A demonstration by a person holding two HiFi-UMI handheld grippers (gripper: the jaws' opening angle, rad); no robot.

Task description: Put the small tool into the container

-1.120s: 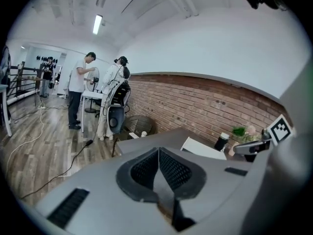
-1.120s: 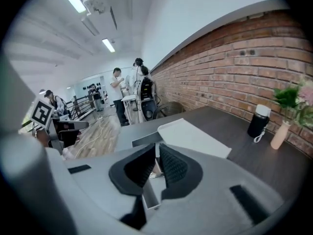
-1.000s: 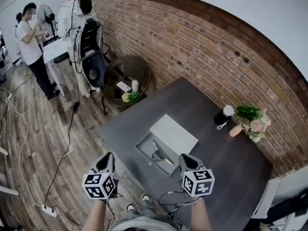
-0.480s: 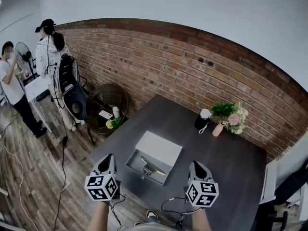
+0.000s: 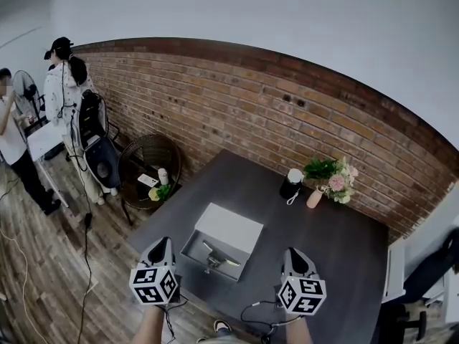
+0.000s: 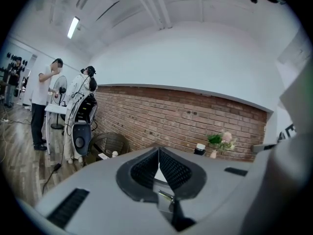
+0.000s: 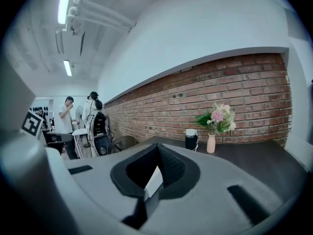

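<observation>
The tool (image 5: pixel 214 258) lay inside the open box (image 5: pixel 231 228), so the placing looked done. The left gripper (image 5: pixel 161 242) and right gripper (image 5: pixel 293 252) hung just short of the box, each with jaws together and empty. The sound finish was to lift away without nudging the box.

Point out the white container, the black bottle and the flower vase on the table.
white container (image 5: pixel 231 227), head view, on its flat white lid.
black bottle (image 7: pixel 190 142), right gripper view, on its dark body under the white cap.
vase (image 7: pixel 211 144), right gripper view, on its pale body below the flowers.
</observation>
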